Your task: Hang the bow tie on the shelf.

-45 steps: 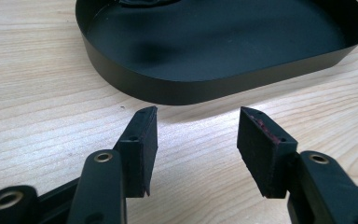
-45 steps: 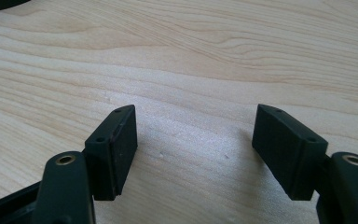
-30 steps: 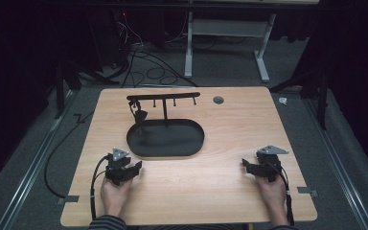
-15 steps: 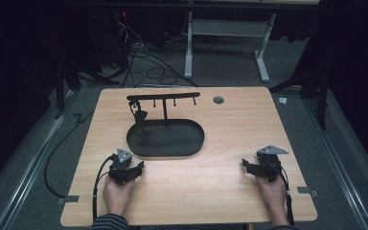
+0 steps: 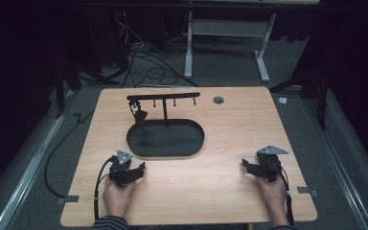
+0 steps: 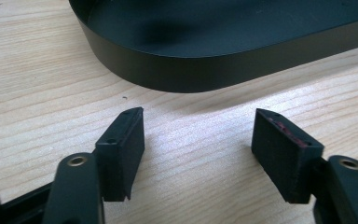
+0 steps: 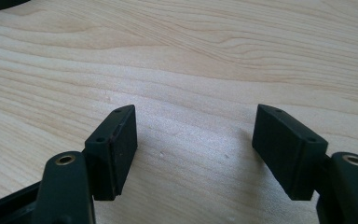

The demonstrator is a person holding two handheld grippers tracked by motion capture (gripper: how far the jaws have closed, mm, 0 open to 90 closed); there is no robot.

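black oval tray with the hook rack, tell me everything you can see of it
The black oval tray looks like matte metal, with a low upright wall and a flat floor. A thin post rises from its far side and carries a horizontal bar with small hooks; one dark item hangs near the bar's left end. It sits flat on the wooden table, just ahead of the open left gripper, not touching it.

A tray (image 5: 165, 139) sits mid-table (image 5: 230, 201), a hook rack (image 5: 163, 98) behind it, a grommet (image 5: 218, 99) at right.
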